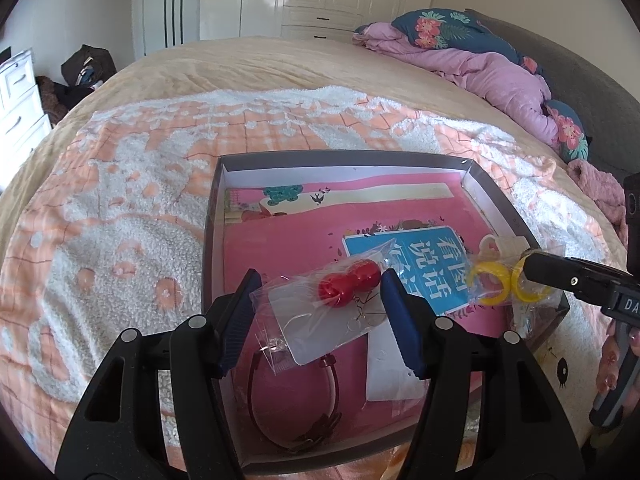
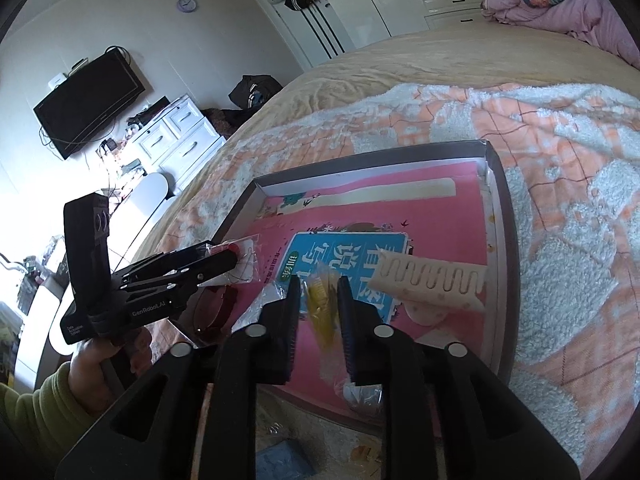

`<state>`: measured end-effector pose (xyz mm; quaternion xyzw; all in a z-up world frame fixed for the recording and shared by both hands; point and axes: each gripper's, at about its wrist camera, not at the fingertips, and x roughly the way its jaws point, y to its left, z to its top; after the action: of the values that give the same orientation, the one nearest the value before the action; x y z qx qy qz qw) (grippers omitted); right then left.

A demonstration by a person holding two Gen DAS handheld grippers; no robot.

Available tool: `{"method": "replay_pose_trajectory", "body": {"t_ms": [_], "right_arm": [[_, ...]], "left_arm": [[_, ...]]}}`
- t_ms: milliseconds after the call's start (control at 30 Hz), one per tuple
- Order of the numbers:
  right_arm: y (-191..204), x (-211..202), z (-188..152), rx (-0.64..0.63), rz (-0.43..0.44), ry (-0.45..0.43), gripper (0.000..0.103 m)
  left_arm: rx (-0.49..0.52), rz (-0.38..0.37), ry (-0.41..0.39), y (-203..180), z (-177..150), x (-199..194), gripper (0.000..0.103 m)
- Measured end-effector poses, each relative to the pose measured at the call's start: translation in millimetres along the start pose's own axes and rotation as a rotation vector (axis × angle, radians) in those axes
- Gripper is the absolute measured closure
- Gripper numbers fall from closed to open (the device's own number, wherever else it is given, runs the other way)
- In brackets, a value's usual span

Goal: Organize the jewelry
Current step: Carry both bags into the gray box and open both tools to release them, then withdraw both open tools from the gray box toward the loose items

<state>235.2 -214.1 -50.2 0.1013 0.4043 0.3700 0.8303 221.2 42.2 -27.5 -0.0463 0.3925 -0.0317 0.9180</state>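
A clear bag with red bead earrings (image 1: 348, 286) on a card hangs tilted above the tray, spanning the blue pads of my left gripper (image 1: 320, 280), which is shut on it. The right wrist view shows that gripper (image 2: 234, 258) side-on with the bag at its tip. My right gripper (image 2: 319, 284) is shut on a clear bag of yellow hoops (image 2: 320, 308); in the left wrist view its tip (image 1: 532, 266) pinches the same bag (image 1: 490, 284). Both bags are over a dark grey tray (image 1: 212, 216) lined with a pink book.
In the tray lie a dark red headband (image 1: 332, 380), a white card (image 1: 396, 372) and a cream wavy hair clip (image 2: 432, 280). The tray rests on an orange-and-white fleece blanket (image 1: 120, 208) on a bed. A pink quilt (image 1: 500, 76) is heaped far right.
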Motion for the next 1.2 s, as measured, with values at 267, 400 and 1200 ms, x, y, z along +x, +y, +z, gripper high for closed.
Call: {"method": "replay_pose_trajectory", "body": {"t_ms": [267, 400, 1200], "right_arm": [[0, -15, -1, 0.003, -0.028, -0.019, 0.059], [3, -27, 0, -0.023, -0.051, -0.043, 0.047], [8, -66, 2, -0.058, -0.123, -0.154, 0.016]], "left_arm": [[0.0, 0.004, 0.004, 0, -1, 1, 0.049], [0.0, 0.003, 0.008, -1, -1, 1, 0.047], [-0.037, 0.023, -0.092, 9, 15, -53, 0.009]]}}
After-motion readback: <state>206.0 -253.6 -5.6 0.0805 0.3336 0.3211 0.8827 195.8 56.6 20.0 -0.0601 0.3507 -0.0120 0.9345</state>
